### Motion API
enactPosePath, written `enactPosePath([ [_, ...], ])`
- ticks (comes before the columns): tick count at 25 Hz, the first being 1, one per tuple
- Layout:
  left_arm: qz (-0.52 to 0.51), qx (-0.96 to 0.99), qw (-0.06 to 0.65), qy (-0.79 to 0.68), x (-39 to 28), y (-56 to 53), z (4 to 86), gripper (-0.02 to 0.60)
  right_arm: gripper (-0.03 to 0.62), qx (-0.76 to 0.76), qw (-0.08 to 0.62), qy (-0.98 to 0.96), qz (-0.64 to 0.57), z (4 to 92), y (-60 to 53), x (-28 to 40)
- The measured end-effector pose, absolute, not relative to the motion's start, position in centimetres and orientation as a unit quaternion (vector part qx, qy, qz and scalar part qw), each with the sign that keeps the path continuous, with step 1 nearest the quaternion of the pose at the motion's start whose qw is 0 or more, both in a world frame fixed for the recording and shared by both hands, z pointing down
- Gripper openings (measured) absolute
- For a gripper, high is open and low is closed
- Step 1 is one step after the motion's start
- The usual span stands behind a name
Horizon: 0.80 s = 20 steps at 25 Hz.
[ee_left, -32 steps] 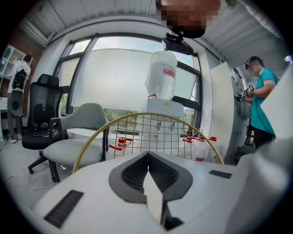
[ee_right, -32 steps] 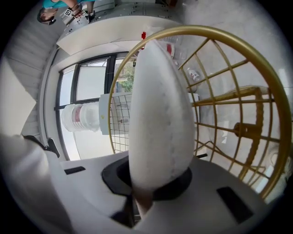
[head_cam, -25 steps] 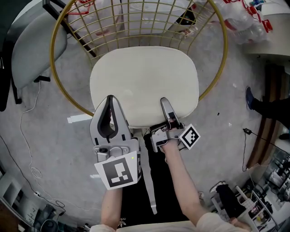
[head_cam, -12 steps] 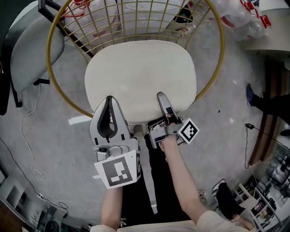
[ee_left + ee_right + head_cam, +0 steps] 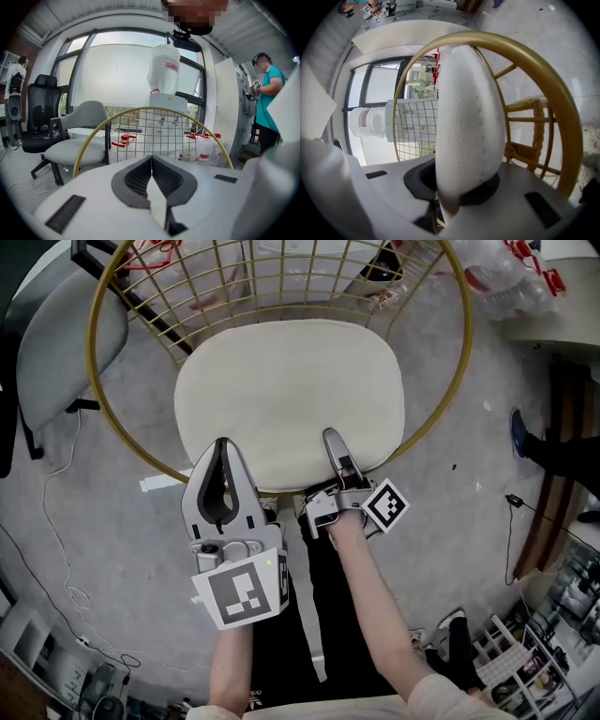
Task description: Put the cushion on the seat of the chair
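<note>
A cream oval cushion (image 5: 291,399) lies flat over the round seat of the gold wire chair (image 5: 457,381). Whether it rests on the seat I cannot tell. My right gripper (image 5: 330,437) is shut on the cushion's near edge. In the right gripper view the cushion (image 5: 468,122) fills the space between the jaws, with the gold rim (image 5: 543,93) beside it. My left gripper (image 5: 222,444) hovers at the cushion's near left edge, shut and empty. In the left gripper view its pads (image 5: 151,158) meet, and the chair's wire back (image 5: 154,126) stands ahead.
A grey chair (image 5: 66,343) stands at the left with a white cable (image 5: 56,521) on the floor beside it. Plastic bottles (image 5: 506,277) sit at the top right. A person's shoe (image 5: 518,442) is at the right. A water dispenser (image 5: 164,75) stands behind the wire chair.
The cushion and the right gripper holding it have shifted slightly away from me and to the left over the seat ring. The left gripper has barely moved.
</note>
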<state>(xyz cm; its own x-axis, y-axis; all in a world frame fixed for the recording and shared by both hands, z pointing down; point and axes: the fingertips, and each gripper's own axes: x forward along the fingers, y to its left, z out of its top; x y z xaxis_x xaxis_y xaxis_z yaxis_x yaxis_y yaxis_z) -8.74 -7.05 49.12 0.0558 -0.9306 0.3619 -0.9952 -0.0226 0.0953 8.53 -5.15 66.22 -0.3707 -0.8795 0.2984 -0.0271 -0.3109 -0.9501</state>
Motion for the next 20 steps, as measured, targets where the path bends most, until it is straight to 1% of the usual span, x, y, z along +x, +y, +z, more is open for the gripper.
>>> enactPosePath([
  [3, 0.097, 0.706, 0.164, -0.682, -8.8, -7.1, 49.3, 0.014, 0.064, -0.465, 0.316, 0.488, -0.667, 66.8, -5.1, 8.7],
  [7, 0.098, 0.704, 0.164, -0.684, -8.7, -6.9, 49.5, 0.014, 0.094, -0.463, 0.315, 0.476, -0.678, 67.3, -4.9, 8.6],
  [9, 0.099, 0.704, 0.165, -0.684, -8.6, -6.7, 49.4, 0.014, 0.129, -0.468, 0.308, 0.469, -0.683, 67.5, -4.6, 8.6],
  [12, 0.099, 0.704, 0.167, -0.683, -8.5, -6.4, 49.2, 0.014, 0.163, -0.479, 0.294, 0.466, -0.683, 67.5, -4.3, 8.6],
  [14, 0.1, 0.705, 0.168, -0.682, -8.3, -6.1, 49.0, 0.014, 0.172, -0.482, 0.291, 0.461, -0.686, 67.4, -4.1, 8.7],
  [20, 0.101, 0.707, 0.169, -0.68, -8.0, -5.6, 48.4, 0.014, 0.172, -0.484, 0.291, 0.45, -0.691, 67.0, -2.7, 8.8],
])
